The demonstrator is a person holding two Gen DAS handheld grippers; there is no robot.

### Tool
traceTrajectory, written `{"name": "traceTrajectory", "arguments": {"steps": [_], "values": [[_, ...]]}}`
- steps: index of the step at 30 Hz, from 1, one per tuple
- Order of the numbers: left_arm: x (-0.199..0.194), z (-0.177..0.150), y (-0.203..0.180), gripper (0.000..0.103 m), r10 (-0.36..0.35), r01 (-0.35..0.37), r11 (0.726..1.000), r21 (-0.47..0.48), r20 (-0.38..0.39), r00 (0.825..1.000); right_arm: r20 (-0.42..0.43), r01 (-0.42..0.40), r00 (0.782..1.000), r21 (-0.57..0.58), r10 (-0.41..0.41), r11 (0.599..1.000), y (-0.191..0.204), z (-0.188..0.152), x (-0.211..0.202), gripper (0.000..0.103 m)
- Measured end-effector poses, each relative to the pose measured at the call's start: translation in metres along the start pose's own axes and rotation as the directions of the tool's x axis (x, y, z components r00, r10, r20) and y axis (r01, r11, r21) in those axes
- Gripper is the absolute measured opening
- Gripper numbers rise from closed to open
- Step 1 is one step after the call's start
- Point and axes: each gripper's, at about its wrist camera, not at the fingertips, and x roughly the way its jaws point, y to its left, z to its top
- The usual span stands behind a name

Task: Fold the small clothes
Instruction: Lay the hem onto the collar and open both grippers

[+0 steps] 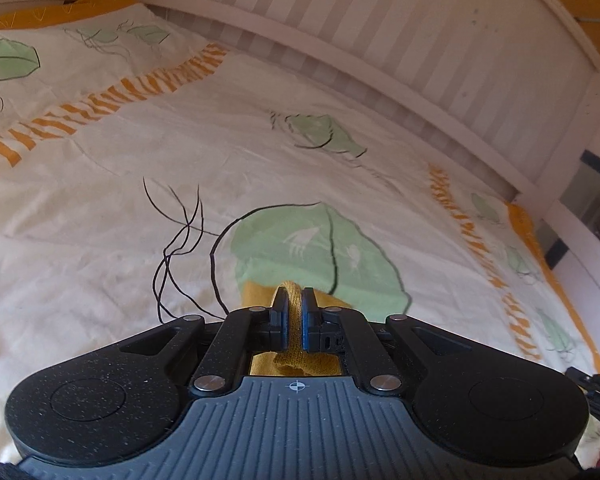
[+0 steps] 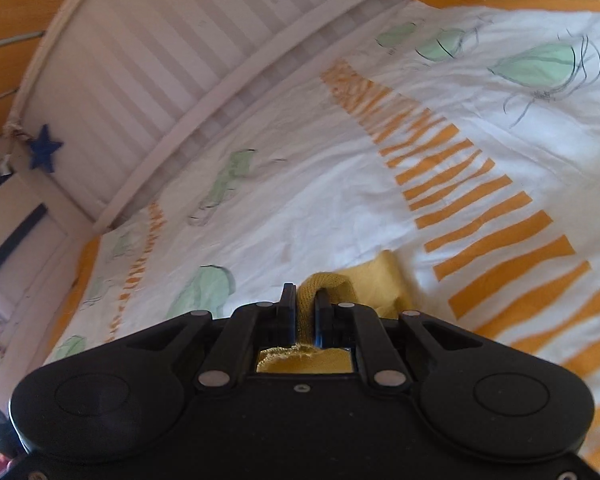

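Note:
A small mustard-yellow knit garment (image 1: pixel 256 296) is held over the bed. In the left wrist view my left gripper (image 1: pixel 293 300) is shut on a rolled edge of it; more yellow cloth shows below the jaws. In the right wrist view my right gripper (image 2: pixel 305 300) is shut on another edge of the same yellow garment (image 2: pixel 376 276), which hangs down to the right of the fingers. Most of the garment is hidden under both grippers.
A white bedspread (image 1: pixel 140 240) with green leaf prints and orange stripes covers the bed. A white slatted bed rail (image 1: pixel 380 40) runs along the far side, also in the right wrist view (image 2: pixel 140 80). A blue star (image 2: pixel 43 152) hangs on its post.

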Motion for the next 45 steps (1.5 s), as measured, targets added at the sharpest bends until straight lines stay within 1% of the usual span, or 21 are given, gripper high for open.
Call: {"name": "traceTrajectory", "arguments": {"steps": [2, 4, 5, 6, 7, 8, 9, 10, 12, 13, 14, 17, 19, 22, 25, 27, 31, 33, 35, 40, 45], "values": [[0.016, -0.002, 0.002, 0.007, 0.021, -0.02, 1.0, 0.007, -0.02, 1.0, -0.008, 0.036, 0.999, 0.003, -0.036, 0.999, -0.005, -0.002, 0.015, 0.02], [0.026, -0.004, 0.003, 0.01, 0.041, -0.04, 0.999, 0.018, -0.023, 0.999, -0.02, 0.064, 0.998, -0.001, -0.064, 0.998, -0.01, -0.004, 0.028, 0.023], [0.029, -0.005, 0.004, 0.015, 0.049, -0.048, 0.999, 0.024, -0.022, 0.999, -0.024, 0.072, 0.997, -0.005, -0.072, 0.997, -0.012, -0.005, 0.031, 0.024], [0.031, -0.004, 0.005, 0.027, 0.058, -0.058, 0.998, 0.027, -0.021, 0.998, -0.025, 0.081, 0.996, -0.007, -0.081, 0.997, -0.013, -0.007, 0.034, 0.029], [0.031, -0.003, 0.006, 0.032, 0.062, -0.062, 0.998, 0.023, -0.013, 0.998, -0.022, 0.087, 0.996, -0.01, -0.088, 0.996, -0.014, -0.008, 0.035, 0.043], [0.03, -0.002, 0.007, 0.034, 0.068, -0.067, 0.998, 0.018, -0.002, 0.998, -0.011, 0.098, 0.995, -0.017, -0.099, 0.995, -0.014, -0.008, 0.035, 0.052], [0.028, 0.0, 0.008, 0.038, 0.077, -0.077, 0.997, 0.016, 0.008, 0.997, 0.007, 0.103, 0.995, -0.025, -0.103, 0.994, -0.014, -0.008, 0.034, 0.069], [0.024, 0.001, 0.007, 0.039, 0.082, -0.082, 0.996, 0.018, 0.018, 0.996, 0.024, 0.103, 0.994, -0.031, -0.102, 0.994, -0.014, -0.006, 0.033, 0.075], [0.014, 0.002, 0.003, 0.041, 0.075, -0.077, 0.996, 0.049, 0.033, 0.997, 0.05, 0.111, 0.993, -0.045, -0.109, 0.993, -0.012, -0.004, 0.027, 0.075], [0.007, 0.0, -0.001, 0.044, 0.071, -0.074, 0.994, 0.078, 0.038, 0.997, 0.061, 0.119, 0.991, -0.06, -0.115, 0.991, -0.01, -0.003, 0.023, 0.075], [0.0, -0.003, -0.006, 0.045, 0.071, -0.076, 0.991, 0.113, 0.041, 0.997, 0.07, 0.123, 0.991, -0.084, -0.118, 0.989, -0.007, -0.002, 0.019, 0.075], [-0.013, -0.018, -0.026, 0.046, 0.062, -0.068, 0.969, 0.239, 0.032, 0.998, 0.07, 0.131, 0.99, -0.183, -0.12, 0.974, 0.01, -0.009, 0.009, 0.075], [-0.02, -0.034, -0.038, 0.046, 0.054, -0.053, 0.947, 0.317, 0.004, 0.999, 0.051, 0.128, 0.992, -0.26, -0.119, 0.957, 0.024, -0.02, 0.004, 0.075], [-0.025, -0.058, -0.051, 0.046, 0.043, -0.025, 0.917, 0.399, -0.038, 0.998, 0.007, 0.113, 0.993, -0.377, -0.12, 0.919, 0.045, -0.043, 0.003, 0.075], [-0.02, -0.077, -0.057, 0.046, 0.047, -0.003, 0.893, 0.45, -0.087, 0.995, -0.041, 0.11, 0.988, -0.486, -0.148, 0.867, 0.061, -0.067, 0.009, 0.075], [-0.014, -0.086, -0.058, 0.046, 0.06, 0.0, 0.879, 0.477, -0.111, 0.992, -0.068, 0.104, 0.984, -0.537, -0.166, 0.837, 0.067, -0.08, 0.015, 0.074], [-0.001, -0.092, -0.053, 0.046, 0.088, -0.003, 0.871, 0.491, -0.15, 0.985, -0.107, 0.106, 0.971, -0.606, -0.213, 0.788, 0.075, -0.099, 0.029, 0.074], [0.006, -0.088, -0.053, 0.047, 0.092, -0.007, 0.87, 0.492, -0.148, 0.985, -0.107, 0.118, 0.965, -0.64, -0.24, 0.759, 0.079, -0.104, 0.038, 0.075], [0.017, -0.081, -0.057, 0.048, 0.094, -0.008, 0.871, 0.492, -0.151, 0.984, -0.107, 0.123, 0.961, -0.661, -0.256, 0.74, 0.083, -0.104, 0.048, 0.077], [0.047, -0.059, -0.062, 0.048, 0.118, -0.034, 0.876, 0.481, -0.145, 0.982, -0.106, 0.144, 0.954, -0.66, -0.281, 0.737, 0.091, -0.086, 0.078, 0.078], [0.074, -0.035, -0.058, 0.048, 0.145, -0.073, 0.904, 0.42, -0.143, 0.979, -0.095, 0.172, 0.951, -0.625, -0.293, 0.761, 0.091, -0.062, 0.107, 0.078]]}}
